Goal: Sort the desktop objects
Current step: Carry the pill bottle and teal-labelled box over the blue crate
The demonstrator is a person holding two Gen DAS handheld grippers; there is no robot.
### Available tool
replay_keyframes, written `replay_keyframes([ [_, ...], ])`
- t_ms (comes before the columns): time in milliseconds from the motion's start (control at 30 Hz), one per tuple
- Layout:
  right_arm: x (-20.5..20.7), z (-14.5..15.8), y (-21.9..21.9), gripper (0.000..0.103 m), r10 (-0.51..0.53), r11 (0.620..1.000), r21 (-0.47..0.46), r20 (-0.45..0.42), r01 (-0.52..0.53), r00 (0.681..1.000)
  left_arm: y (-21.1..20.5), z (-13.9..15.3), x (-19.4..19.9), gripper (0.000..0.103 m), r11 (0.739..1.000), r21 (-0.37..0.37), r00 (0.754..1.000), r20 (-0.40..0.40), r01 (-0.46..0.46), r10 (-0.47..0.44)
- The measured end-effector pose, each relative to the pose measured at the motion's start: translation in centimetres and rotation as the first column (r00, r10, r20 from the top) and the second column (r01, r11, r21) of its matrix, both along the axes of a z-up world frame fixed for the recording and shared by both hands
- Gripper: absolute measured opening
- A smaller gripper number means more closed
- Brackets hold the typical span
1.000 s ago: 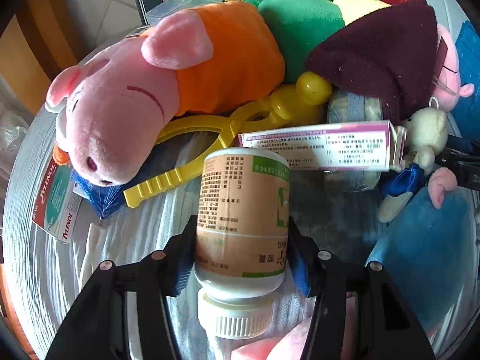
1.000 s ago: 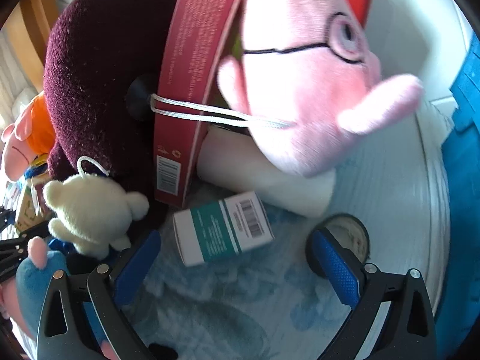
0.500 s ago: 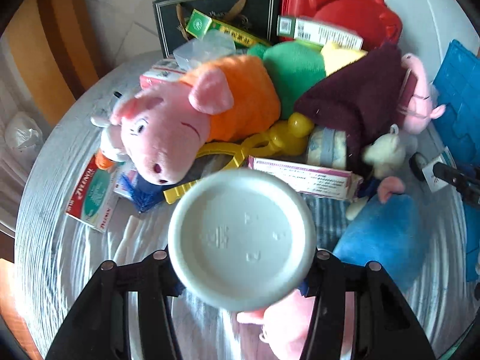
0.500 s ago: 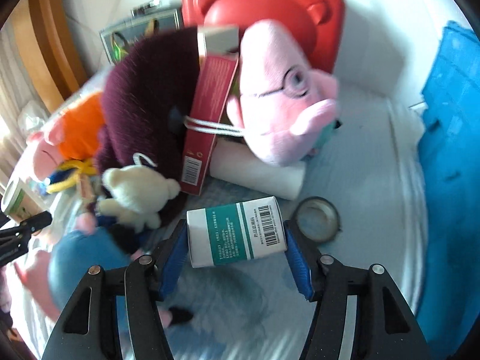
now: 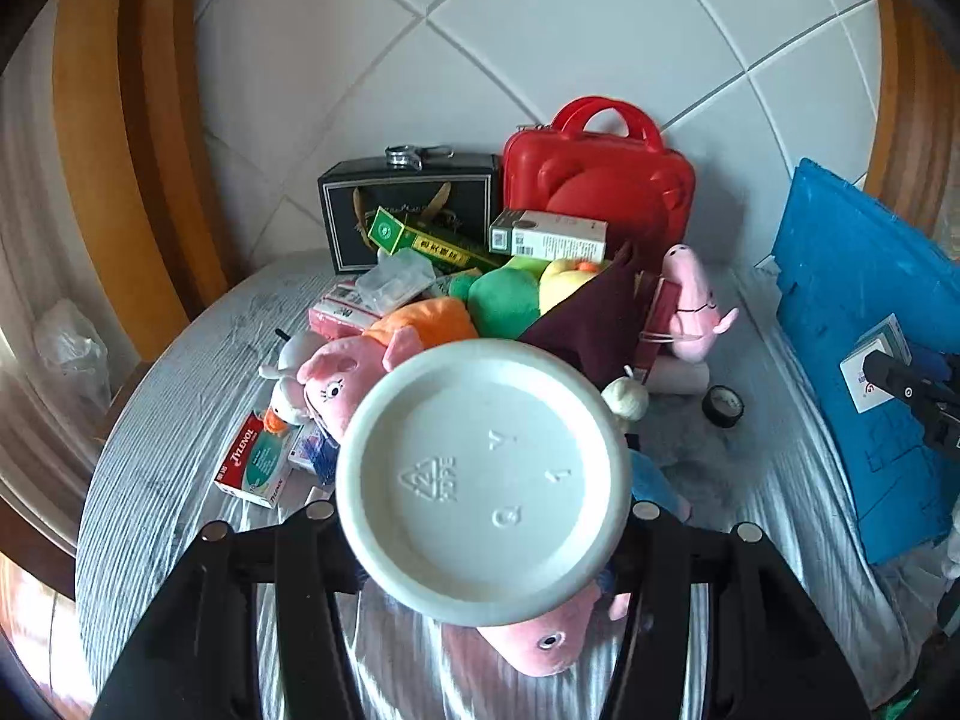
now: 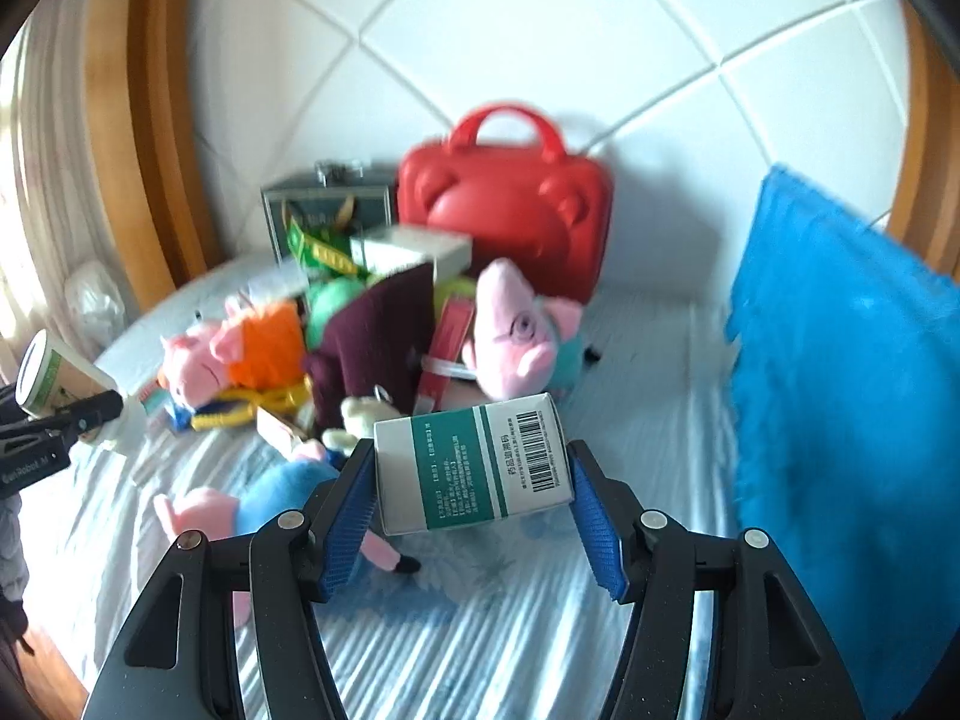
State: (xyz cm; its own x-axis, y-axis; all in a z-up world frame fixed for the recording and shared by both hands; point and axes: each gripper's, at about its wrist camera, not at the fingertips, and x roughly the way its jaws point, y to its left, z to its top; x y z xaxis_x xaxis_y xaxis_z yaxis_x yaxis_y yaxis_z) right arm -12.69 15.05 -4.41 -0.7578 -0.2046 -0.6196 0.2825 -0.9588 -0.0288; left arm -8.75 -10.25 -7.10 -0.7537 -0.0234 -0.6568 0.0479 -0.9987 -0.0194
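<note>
Bright daylight from left; right view motion-blurred; fisheye edges warped.

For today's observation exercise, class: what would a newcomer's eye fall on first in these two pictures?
The white underside of a bottle fills the left view, clamped in the left hand-held gripper. In the right view, a green-and-white medicine box sits lifted between the blue pads of the right hand-held gripper. Behind both, a red case stands against the wall, above a heap of plush toys.

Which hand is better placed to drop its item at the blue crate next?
Right, probably. The right tool holds the medicine box with the blue crate close beside it; the left tool, gripping the bottle, is farther away.
</note>
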Motion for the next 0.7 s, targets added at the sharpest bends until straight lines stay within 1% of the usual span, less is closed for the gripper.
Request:
replay_keyframes([
  [200,4.4,5.6,3.4,0.061,-0.035,0.999,-0.02,-0.153,0.032,0.988,3.8,3.0,2.0,0.052,0.999,-0.009,0.995,-0.082,0.051,-0.052],
  [267,5.6,7.2,5.2,0.061,-0.059,0.998,-0.029,-0.2,0.055,0.978,5.9,4.3,2.4,0.052,0.996,-0.015,0.99,-0.113,0.083,-0.084],
  [333,6.5,8.4,6.9,0.061,-0.075,0.997,-0.044,-0.228,0.067,0.971,8.3,5.7,2.7,0.052,0.992,-0.025,0.981,-0.149,0.12,-0.123],
  [467,8.4,10.9,12.3,0.061,-0.155,0.988,-0.064,-0.293,0.143,0.943,14.3,8.2,3.1,0.052,0.977,-0.041,0.954,-0.208,0.211,-0.215],
  [567,9.3,11.7,16.2,0.061,-0.218,0.976,-0.073,-0.317,0.206,0.923,19.0,10.0,3.3,0.052,0.961,-0.054,0.929,-0.245,0.272,-0.277],
  [700,9.7,12.2,22.6,0.061,-0.317,0.947,-0.068,-0.338,0.313,0.886,25.6,12.0,3.4,0.052,0.933,-0.074,0.891,-0.279,0.352,-0.359],
])
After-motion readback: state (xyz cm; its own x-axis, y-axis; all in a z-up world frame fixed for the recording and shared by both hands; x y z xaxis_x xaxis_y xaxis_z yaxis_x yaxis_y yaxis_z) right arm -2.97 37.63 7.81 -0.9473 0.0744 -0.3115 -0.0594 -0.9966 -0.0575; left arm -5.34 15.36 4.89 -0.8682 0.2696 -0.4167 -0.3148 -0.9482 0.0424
